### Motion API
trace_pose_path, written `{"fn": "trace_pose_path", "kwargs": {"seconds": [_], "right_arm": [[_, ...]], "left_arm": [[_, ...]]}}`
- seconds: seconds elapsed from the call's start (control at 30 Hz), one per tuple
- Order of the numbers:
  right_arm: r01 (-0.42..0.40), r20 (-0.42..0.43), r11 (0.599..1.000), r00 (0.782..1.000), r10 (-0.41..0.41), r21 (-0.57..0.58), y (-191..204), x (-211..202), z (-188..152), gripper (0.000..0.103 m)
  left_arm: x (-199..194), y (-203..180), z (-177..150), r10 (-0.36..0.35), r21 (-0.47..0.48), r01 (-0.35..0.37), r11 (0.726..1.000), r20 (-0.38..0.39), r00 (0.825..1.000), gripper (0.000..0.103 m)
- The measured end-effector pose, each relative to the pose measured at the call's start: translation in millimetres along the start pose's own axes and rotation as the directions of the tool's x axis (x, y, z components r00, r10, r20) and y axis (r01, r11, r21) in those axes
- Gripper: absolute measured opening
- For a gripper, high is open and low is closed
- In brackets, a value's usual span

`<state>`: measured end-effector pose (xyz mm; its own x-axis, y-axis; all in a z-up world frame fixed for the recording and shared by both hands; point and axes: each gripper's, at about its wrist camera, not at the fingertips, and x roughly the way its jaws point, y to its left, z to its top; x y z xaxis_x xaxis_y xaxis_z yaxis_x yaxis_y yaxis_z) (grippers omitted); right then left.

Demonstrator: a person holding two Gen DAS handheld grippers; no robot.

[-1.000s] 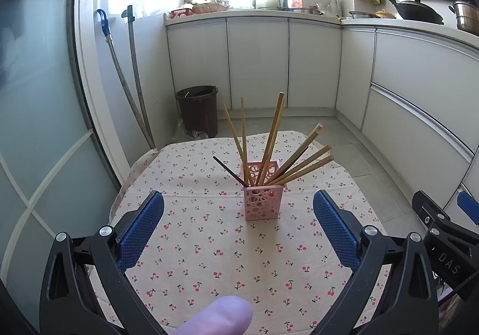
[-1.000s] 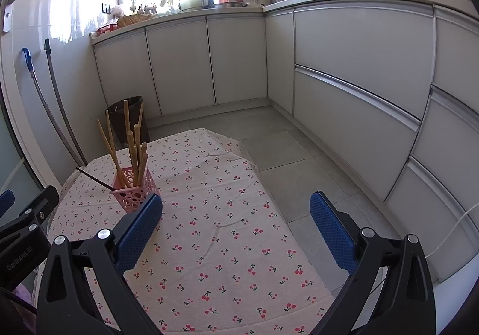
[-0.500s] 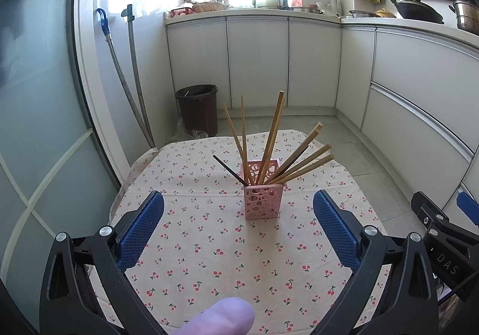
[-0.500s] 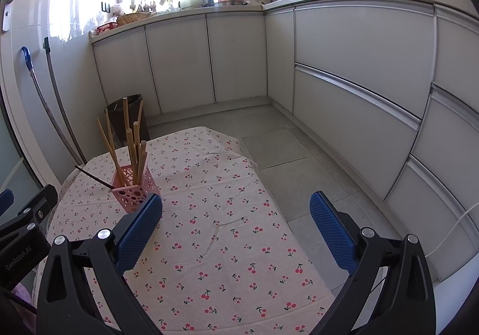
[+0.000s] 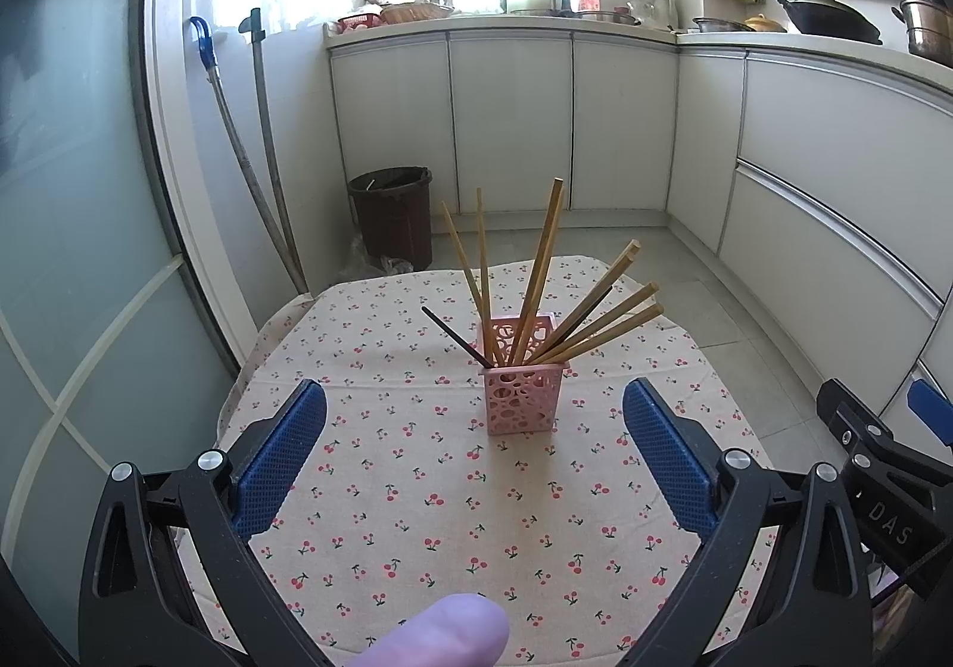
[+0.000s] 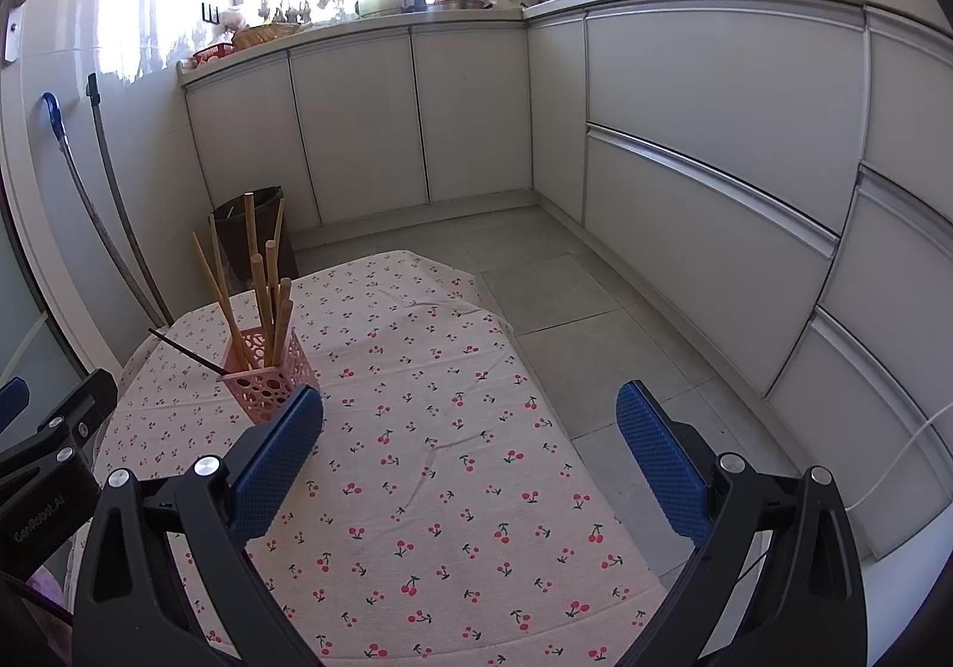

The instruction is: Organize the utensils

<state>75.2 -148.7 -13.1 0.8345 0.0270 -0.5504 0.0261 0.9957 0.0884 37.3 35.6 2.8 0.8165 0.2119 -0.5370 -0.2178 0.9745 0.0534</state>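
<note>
Left wrist view: the left claw [image 5: 473, 440] is spread wide and empty above the bench [image 5: 417, 518], which is covered by a cherry-print cloth. A pink perforated holder [image 5: 524, 399] stands upright on the cloth, centred between and beyond the blue pads [image 5: 280, 458]. It carries several wooden chopsticks [image 5: 539, 274] fanned outward and at least one black chopstick [image 5: 455, 336] leaning left. A purple-gloved fingertip [image 5: 441, 631] intrudes at the lower edge, and part of the right claw shows at the right margin. Right wrist view: the right claw [image 6: 470, 446] is likewise spread wide and holds nothing. Here the holder [image 6: 265, 378] sits far left, partly behind the claw's left pad [image 6: 274, 464], while bare cloth [image 6: 452, 458] and the grey floor tiles [image 6: 572, 309] fill the gap between the pads. The white cabinets [image 6: 715, 143] occupy the right side.
</note>
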Motion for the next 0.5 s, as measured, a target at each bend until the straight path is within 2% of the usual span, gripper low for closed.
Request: {"fn": "trace_pose_path", "kwargs": {"seconds": [0.5], "right_arm": [[-0.010,-0.011,1.000,1.000,0.010,-0.004,0.0,1.9,-1.3,0.096]], "left_arm": [[1.4,0.2,-1.4,0.000,-0.003,0.000,1.000,-0.009,1.000,0.096]]}}
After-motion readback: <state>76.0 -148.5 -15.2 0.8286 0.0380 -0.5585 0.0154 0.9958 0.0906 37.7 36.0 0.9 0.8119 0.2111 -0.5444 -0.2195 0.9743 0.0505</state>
